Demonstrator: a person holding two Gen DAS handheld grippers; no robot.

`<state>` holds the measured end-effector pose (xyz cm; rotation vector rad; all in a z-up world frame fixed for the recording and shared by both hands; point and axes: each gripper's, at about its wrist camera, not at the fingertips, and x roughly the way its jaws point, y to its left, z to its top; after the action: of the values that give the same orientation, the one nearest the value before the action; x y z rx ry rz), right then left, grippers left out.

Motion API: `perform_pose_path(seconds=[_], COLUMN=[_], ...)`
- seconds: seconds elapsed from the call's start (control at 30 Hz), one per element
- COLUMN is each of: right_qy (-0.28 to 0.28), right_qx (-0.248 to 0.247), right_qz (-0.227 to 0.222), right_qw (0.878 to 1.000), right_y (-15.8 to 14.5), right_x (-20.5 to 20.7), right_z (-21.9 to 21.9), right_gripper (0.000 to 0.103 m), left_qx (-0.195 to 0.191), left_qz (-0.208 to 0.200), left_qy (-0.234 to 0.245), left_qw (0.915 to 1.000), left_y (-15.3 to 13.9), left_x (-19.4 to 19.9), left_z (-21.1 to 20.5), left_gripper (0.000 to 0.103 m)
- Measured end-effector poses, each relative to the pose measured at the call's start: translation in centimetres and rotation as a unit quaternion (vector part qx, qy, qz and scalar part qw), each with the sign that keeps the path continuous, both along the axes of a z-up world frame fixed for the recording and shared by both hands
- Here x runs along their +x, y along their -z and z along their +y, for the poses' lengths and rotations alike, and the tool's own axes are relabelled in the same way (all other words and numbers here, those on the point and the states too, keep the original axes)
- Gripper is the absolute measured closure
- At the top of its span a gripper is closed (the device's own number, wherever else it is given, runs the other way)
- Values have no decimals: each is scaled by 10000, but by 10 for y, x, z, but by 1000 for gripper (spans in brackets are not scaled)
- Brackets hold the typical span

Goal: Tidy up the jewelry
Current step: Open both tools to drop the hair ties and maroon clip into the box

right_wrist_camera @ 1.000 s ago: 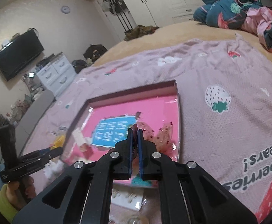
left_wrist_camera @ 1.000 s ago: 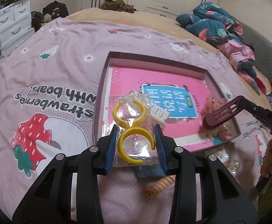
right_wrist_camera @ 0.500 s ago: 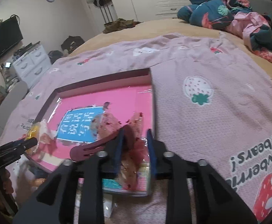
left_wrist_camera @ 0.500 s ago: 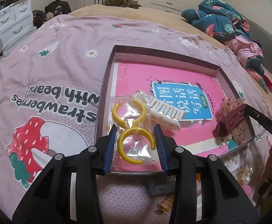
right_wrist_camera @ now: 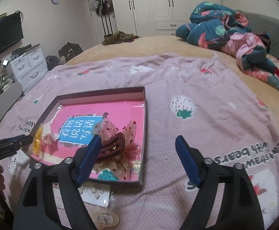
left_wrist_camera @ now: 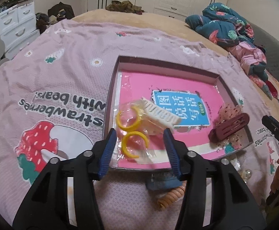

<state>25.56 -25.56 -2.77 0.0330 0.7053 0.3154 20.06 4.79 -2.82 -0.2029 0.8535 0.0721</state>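
Note:
A shallow box [left_wrist_camera: 111, 88] with a pink book inside lies on the bed. A clear bag with two yellow rings [left_wrist_camera: 132, 132] lies at its near left corner, beside a white hair claw [left_wrist_camera: 161, 113]. My left gripper [left_wrist_camera: 140, 145] is open, its fingers either side of the bag, not squeezing it. A maroon hair clip [left_wrist_camera: 228, 126] rests on a speckled clear bag at the box's right side; it also shows in the right wrist view [right_wrist_camera: 113, 146]. My right gripper [right_wrist_camera: 138, 157] is wide open and empty, just in front of the clip.
An orange coil hair tie [left_wrist_camera: 171, 195], a blue item [left_wrist_camera: 162, 183] and pearl pieces [left_wrist_camera: 244, 173] lie on the pink strawberry blanket [left_wrist_camera: 53, 88] in front of the box. An earring card [right_wrist_camera: 96, 194] lies near the box's front edge. Crumpled bedding [right_wrist_camera: 221, 30] sits far right.
Both grippers opened. The left let the yellow-ring bag down in the box; the right released the maroon clip onto the speckled bag and drew back.

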Motion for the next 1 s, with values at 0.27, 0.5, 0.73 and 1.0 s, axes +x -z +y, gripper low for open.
perform_pose_path(seconds=[0.27, 0.5, 0.73, 1.0], right_qy=[28, -34, -100, -221], right_qx=[74, 125, 97, -12], right_qz=[-357, -546, -661, -652], right_qw=[9993, 9984, 9977, 9976], right_y=[-29, -48, -58, -56], right_x=[-31, -58, -81, -106], right_z=[-8, -14, -19, -21], right_gripper=[9, 7, 5, 5], left_qx=[-22, -11, 19, 40], left_qz=[-228, -435, -576, -638], left_qy=[-36, 16, 111, 160], left_qw=[9997, 9991, 9983, 9978], left_y=[-26, -45, -56, -58], left_x=[-22, -44, -63, -85], left_z=[-2, -6, -16, -26], left_gripper=[39, 28, 18, 16])
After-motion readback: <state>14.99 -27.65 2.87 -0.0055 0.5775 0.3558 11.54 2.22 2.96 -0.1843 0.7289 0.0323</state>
